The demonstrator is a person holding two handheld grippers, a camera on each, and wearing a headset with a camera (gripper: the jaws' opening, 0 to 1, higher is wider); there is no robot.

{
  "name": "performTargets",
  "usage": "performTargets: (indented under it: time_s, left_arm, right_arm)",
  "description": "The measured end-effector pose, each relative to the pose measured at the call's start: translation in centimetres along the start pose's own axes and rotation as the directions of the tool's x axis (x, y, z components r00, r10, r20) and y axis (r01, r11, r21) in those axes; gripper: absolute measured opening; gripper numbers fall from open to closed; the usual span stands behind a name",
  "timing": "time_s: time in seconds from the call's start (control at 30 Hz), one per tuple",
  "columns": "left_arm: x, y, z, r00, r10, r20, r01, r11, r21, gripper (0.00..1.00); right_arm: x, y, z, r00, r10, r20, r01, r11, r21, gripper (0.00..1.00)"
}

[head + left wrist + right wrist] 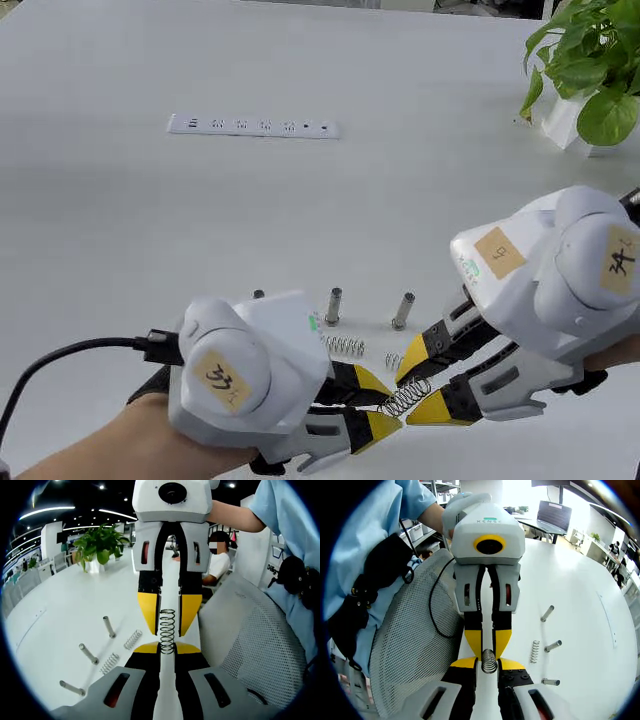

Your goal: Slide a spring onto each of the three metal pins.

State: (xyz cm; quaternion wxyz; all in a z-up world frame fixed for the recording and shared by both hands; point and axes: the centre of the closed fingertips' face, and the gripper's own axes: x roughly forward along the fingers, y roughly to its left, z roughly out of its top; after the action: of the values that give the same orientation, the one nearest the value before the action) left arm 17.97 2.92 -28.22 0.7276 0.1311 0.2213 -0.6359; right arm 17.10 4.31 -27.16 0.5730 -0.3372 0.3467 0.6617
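While both grippers hold it, the small silver wire spring (405, 398) hangs in the air between them, close to the person. The left gripper (167, 649) pinches one end with its yellow and black jaws. The right gripper (489, 664) seems to pinch the other end, though it is hard to see how tightly. The spring lies on a slant from one gripper to the other, not standing up.

The three short grey metal pins (333, 305) stand straight up on the white table (150, 230), just past the grippers. The pin on the right (403, 310) is nearest the right gripper. Two loose silver springs (345, 346) lie between the held spring and the pins. I think the held spring must be turned upright first. Far off are a long white power strip (250, 126) and a green leafy plant (585, 60).
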Motion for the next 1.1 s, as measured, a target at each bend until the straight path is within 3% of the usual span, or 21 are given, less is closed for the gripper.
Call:
performTargets:
  time_s: [0.5,0.7,1.1]
  left_arm:
    - [0.08,-0.06,0.33,0.9999,-0.002,0.016,0.002,1.0,-0.002,0.06]
    - [0.12,-0.26,0.29,0.9997,-0.005,0.022,0.005,1.0,-0.012,0.07]
    - [-0.38,-0.21,0.15,0.9986,0.014,0.051,-0.012,0.999,-0.034,0.07]
  right_arm:
    - [0.09,-0.08,0.18,0.9999,0.01,0.011,-0.01,1.0,0.018,0.08]
    - [0.2,0.11,0.19,0.9996,0.027,-0.009,-0.027,0.999,0.035,0.07]
    - [0.28,0.12,0.54,0.9994,0.03,-0.016,-0.03,0.999,0.011,0.07]
